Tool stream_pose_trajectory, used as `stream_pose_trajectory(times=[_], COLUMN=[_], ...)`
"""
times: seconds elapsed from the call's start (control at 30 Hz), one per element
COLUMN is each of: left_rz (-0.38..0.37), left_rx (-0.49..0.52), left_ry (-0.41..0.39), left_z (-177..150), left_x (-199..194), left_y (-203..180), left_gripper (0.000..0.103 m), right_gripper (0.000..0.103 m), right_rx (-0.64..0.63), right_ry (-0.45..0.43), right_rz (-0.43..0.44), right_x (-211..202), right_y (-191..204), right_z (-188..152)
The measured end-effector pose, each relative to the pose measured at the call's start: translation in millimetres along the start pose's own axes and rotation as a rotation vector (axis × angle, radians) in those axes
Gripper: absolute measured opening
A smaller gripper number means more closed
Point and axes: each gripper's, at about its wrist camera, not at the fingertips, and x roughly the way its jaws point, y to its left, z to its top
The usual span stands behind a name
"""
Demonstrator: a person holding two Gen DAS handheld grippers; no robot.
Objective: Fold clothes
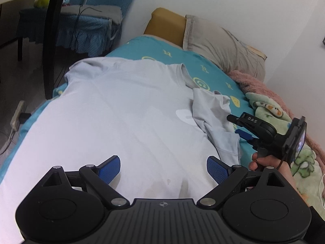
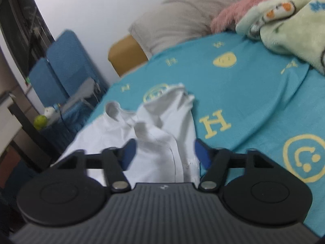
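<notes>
White T-shirt point(image 1: 126, 109) spread on the teal bedsheet point(image 2: 254, 93).
Left gripper point(image 1: 163, 168) gapes above its hem; the collar points toward 12 o'clock. Right gripper point(image 2: 164, 154), parted, straddles the folded sleeve point(image 1: 213, 122), unclamped.

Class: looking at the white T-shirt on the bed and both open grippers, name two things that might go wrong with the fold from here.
1. The sleeve lies bunched on the T-shirt; folding over it may trap creases.
2. The right gripper, open with cloth between its fingers, might pinch several layers and drag the shirt askew across the bedsheet.
</notes>
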Motion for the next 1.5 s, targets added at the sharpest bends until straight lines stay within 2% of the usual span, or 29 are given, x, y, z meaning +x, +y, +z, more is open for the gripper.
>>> stream_pose_trajectory(times=[0.03,0.13,0.2,0.4,0.53,0.73,0.83,0.93,1.03,1.13,1.2,1.3,1.33,1.37,1.4,1.43,1.47,1.5], left_rz=[-0.003,-0.015,-0.025,-0.036,-0.029,-0.011,-0.003,0.007,0.015,0.024,0.023,0.013,0.014,0.014,0.016,0.018,0.02,0.021], left_rx=[-0.002,-0.005,-0.006,-0.018,-0.014,0.015,0.031,0.042,0.051,0.075,0.09,0.109,0.116,0.122,0.126,0.127,0.125,0.123], left_ry=[0.006,0.02,0.022,0.016,0.017,0.033,0.035,0.034,0.033,0.034,0.032,0.024,0.02,0.016,0.014,0.016,0.019,0.023], left_z=[-1,-2,-2,-2,-2,-6,-7,-8,-8,-9,-10,-13,-14,-14,-15,-16,-16,-17], left_x=[2,5,5,-3,-3,5,7,8,10,12,11,6,5,3,1,1,1,0], left_y=[0,0,0,6,6,0,-1,-1,-3,-7,-9,-12,-12,-13,-12,-12,-12,-11], left_gripper=[0.094,0.093,0.093,0.093,0.093,0.093,0.093,0.093,0.093,0.093,0.093,0.093,0.093,0.093,0.093,0.093,0.093,0.093], right_gripper=[0.047,0.007,0.006,0.005,0.003,0.003,0.003,0.003,0.004,0.006,0.007,0.008,0.009,0.018,0.032,0.067,0.087,0.086], right_rx=[-0.012,-0.09,-0.145,-0.171,-0.18,-0.105,-0.111,-0.156,-0.125,-0.033,0.074,0.272,0.332,0.383,0.429,0.474,0.515,0.55], right_ry=[0.016,0.019,-0.004,-0.094,-0.116,-0.133,-0.166,-0.181,-0.199,-0.241,-0.204,-0.152,-0.136,-0.117,-0.1,-0.091,-0.084,-0.078], right_rz=[-0.014,-0.056,-0.084,-0.153,-0.229,-0.297,-0.369,-0.496,-0.571,-0.536,-0.481,-0.318,-0.262,-0.222,-0.193,-0.169,-0.154,-0.159], right_x=[5,7,2,-28,-45,-59,-61,-56,-61,-80,-89,-105,-109,-112,-113,-114,-115,-114], right_y=[1,11,17,15,-4,-50,-65,-78,-97,-116,-130,-144,-147,-149,-150,-149,-149,-148], right_z=[-1,-4,-3,23,43,56,62,78,89,86,80,54,43,29,16,1,-12,-20])
